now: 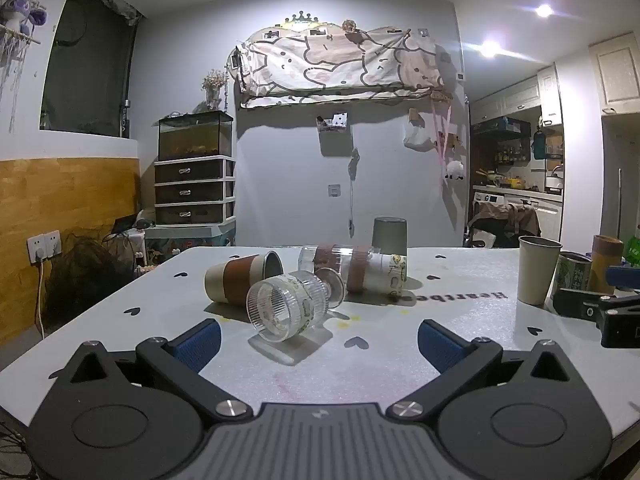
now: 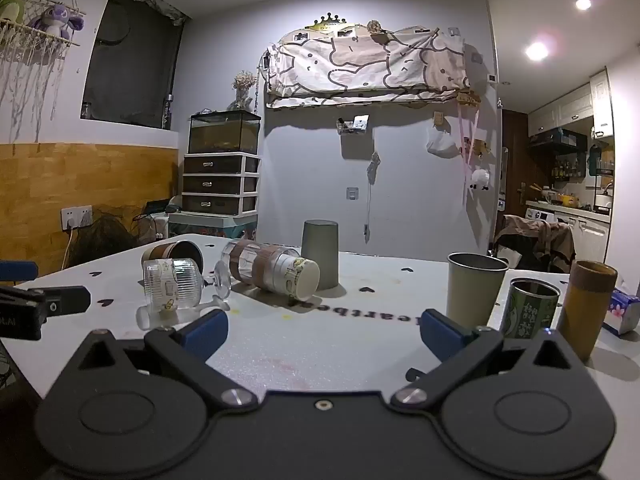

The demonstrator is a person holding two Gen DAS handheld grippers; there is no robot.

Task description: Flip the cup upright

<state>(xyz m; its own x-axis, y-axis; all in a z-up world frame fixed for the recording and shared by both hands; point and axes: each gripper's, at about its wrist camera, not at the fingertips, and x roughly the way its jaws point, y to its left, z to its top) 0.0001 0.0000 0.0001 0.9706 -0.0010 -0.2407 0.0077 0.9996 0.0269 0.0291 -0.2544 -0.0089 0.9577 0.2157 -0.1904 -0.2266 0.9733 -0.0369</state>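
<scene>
A clear ribbed stemmed glass (image 1: 286,306) lies on its side on the white table (image 1: 380,360), mouth toward me, just beyond my open left gripper (image 1: 318,340). Behind it lie a beige cup with a brown sleeve (image 1: 240,278), a clear tumbler with brown bands (image 1: 336,266) and a white printed cup (image 1: 390,274). A grey cup (image 1: 389,236) stands upside down at the back. The right wrist view shows the glass (image 2: 172,286), the tumbler (image 2: 256,262) and the grey cup (image 2: 320,252). My right gripper (image 2: 322,332) is open and empty above the table.
Upright at the right stand a beige cup (image 2: 474,290), a green printed can (image 2: 530,308) and a tan cardboard tube (image 2: 586,306). A tissue pack (image 2: 622,312) lies at the far right edge. The other gripper shows at each view's side (image 1: 600,310).
</scene>
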